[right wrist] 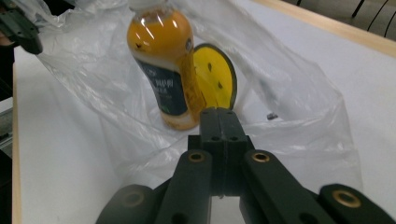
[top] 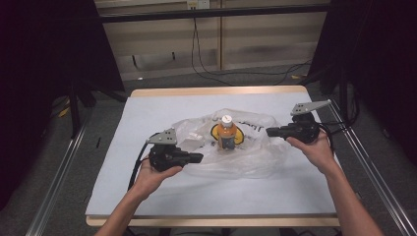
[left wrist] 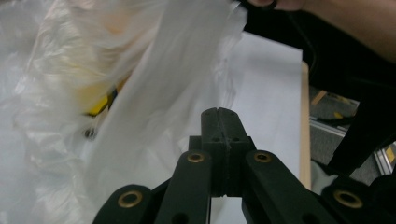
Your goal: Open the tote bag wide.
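Standing upright near the middle of the counter, the orange drink bottle is sitting inside the crumpled clear plastic bag, long axis vertical. Flanking it, the left gripper is hovering at about eight o'clock from the bottle and the right gripper at three o'clock, both aimed inward. Each pair of jaws is pressed together; whether either is pinching bag film I cannot tell. Judging by the gap, the left looks slightly nearer, so the bag's rim probably matters most next.

Bottle cap cut off by top edge
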### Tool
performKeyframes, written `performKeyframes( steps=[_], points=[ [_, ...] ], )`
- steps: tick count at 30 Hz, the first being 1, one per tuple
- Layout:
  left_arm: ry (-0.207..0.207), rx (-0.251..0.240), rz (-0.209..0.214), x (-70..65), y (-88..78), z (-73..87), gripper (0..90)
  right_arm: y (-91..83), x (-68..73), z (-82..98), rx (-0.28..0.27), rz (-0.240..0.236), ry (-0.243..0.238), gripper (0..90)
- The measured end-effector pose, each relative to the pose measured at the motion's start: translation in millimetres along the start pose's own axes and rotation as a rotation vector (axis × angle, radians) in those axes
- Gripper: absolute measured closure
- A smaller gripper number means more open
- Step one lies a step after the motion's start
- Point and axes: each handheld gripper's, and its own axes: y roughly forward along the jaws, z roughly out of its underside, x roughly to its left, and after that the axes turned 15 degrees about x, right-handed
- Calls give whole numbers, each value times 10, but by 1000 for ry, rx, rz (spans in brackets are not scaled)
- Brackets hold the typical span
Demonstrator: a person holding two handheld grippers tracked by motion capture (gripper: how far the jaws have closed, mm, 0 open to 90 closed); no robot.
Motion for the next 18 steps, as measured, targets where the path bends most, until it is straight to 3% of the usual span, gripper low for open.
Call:
performKeyframes(
  steps=[1,4,5,7,10,11,13,15,16,18],
  points=[
    [10,-24,-9,-32,-43,-23,900,-6,8,-26,-12,-4,-1,900],
    [4,-68,15,-34,-103,-70,900,-10,37,-101,-30,-2,-13,900],
    [6,-74,2,-28,-118,-86,900,-10,47,-125,-42,-4,-12,900],
    [7,-62,-13,3,-121,-140,900,20,60,-184,-41,-9,-24,900],
    [8,-46,-30,36,-70,-236,900,154,32,-308,5,-13,-40,900],
    [23,-8,-71,83,17,-360,900,218,8,-355,25,-16,-46,900],
    [25,22,-58,138,130,-481,900,350,-51,-450,70,-20,-56,900],
    [30,100,-56,215,290,-578,900,489,-106,-539,124,-31,-66,900],
    [21,139,-82,254,387,-602,900,560,-130,-577,151,-33,-72,900],
    [28,214,-65,346,577,-608,900,708,-171,-633,206,-52,-82,900]
  ],
)
